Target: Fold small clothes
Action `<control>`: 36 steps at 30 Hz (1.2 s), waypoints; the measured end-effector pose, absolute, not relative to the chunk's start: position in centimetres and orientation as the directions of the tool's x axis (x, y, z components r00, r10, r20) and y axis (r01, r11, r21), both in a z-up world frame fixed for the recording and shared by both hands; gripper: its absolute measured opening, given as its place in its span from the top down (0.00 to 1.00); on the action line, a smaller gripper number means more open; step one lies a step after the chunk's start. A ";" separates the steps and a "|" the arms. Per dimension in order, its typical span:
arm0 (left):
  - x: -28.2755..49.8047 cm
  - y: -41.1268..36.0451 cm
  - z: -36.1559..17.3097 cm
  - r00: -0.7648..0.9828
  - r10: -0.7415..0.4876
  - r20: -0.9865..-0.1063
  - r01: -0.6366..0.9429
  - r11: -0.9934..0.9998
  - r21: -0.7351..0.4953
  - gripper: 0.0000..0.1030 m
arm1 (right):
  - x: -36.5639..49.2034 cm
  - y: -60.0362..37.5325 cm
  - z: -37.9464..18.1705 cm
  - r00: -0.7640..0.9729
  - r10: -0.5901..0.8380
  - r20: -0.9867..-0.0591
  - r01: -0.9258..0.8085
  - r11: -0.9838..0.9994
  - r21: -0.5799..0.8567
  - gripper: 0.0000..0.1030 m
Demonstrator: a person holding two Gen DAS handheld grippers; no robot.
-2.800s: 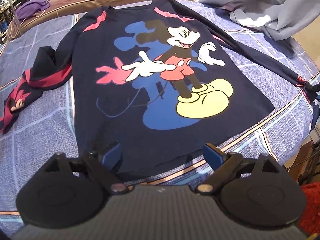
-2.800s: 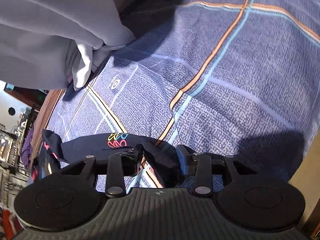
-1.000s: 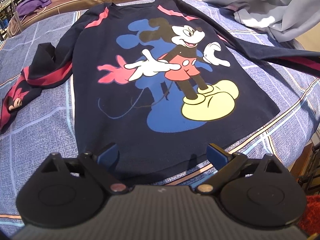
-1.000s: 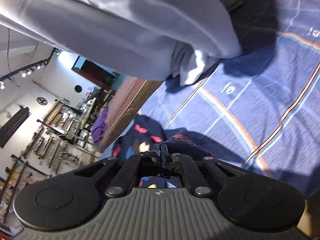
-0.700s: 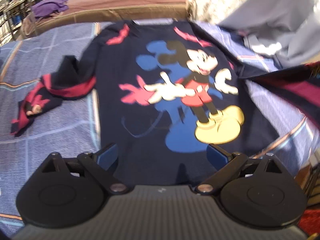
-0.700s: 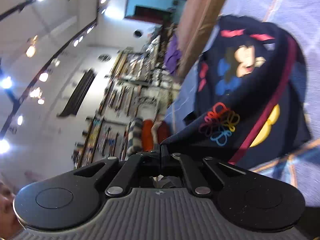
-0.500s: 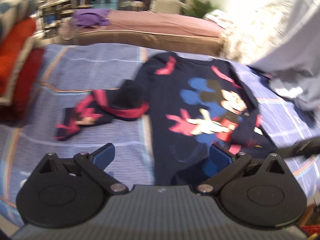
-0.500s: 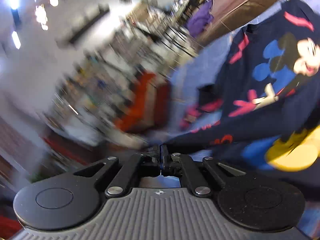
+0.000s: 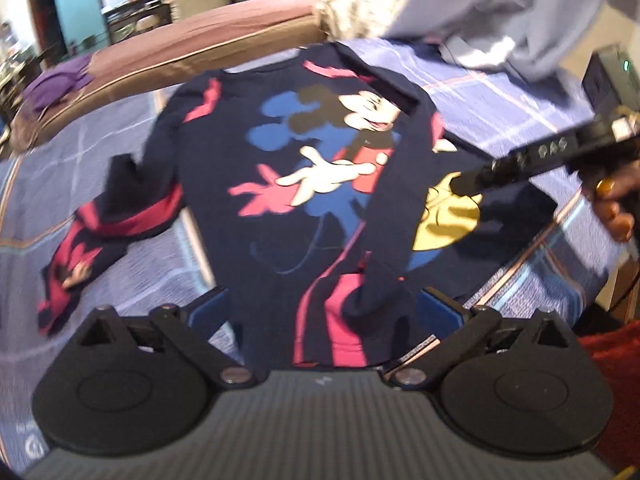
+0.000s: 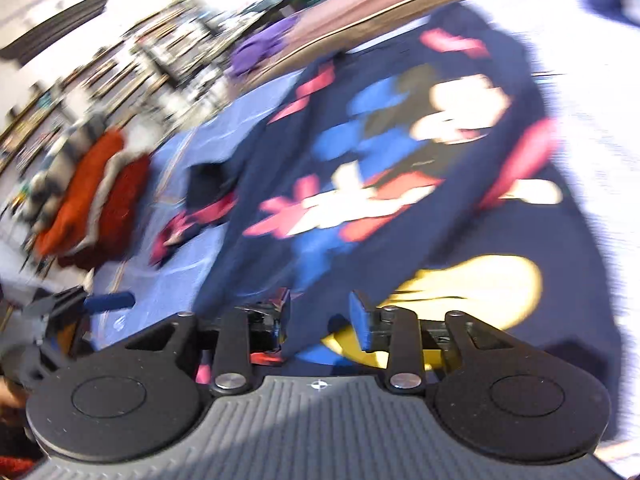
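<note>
Navy sweatshirt (image 9: 320, 168) flat on our bed (image 9: 120, 148): one sleeve (image 9: 384, 216) folded across, the other remaining; both tongs (image 9: 324, 308) (image 10: 320, 312) gape, empty.

Home bedroom: patterned bedspread (image 9: 100, 152), second bed (image 9: 208, 40) behind.

The left gripper (image 9: 324, 312) is held low at six o'clock, jaws spread wide. The right gripper (image 10: 320, 316) is parted too, reaching in from three o'clock, gripped by a hand (image 9: 614, 204).
</note>
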State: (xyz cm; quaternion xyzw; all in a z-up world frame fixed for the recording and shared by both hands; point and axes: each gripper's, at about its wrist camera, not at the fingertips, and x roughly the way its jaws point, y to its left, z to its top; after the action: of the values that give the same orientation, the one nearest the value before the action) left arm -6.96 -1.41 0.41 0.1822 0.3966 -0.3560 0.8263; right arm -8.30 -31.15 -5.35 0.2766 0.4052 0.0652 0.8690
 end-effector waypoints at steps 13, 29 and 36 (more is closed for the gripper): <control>-4.5 1.3 1.0 0.379 -0.490 -0.785 0.626 0.761 -0.172 0.40 | -11.1 -33.4 -7.4 0.671 0.352 -0.652 0.190 0.769 0.610 0.31; -4.6 0.0 2.2 0.396 -0.512 -0.762 0.595 0.775 -0.211 0.96 | -12.3 -34.7 -7.3 0.684 0.315 -0.658 0.212 0.777 0.593 0.31; -2.4 7.7 5.6 0.547 -0.397 -0.737 0.419 0.892 -0.169 0.96 | -8.4 -37.9 -6.3 0.747 0.179 -0.640 0.237 0.828 0.509 0.31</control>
State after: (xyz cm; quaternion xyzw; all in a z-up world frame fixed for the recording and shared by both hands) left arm -2.43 7.65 5.62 0.0134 0.4154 -0.2319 0.8795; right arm -8.44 -37.94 -6.31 0.2929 0.3550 -0.0161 0.8876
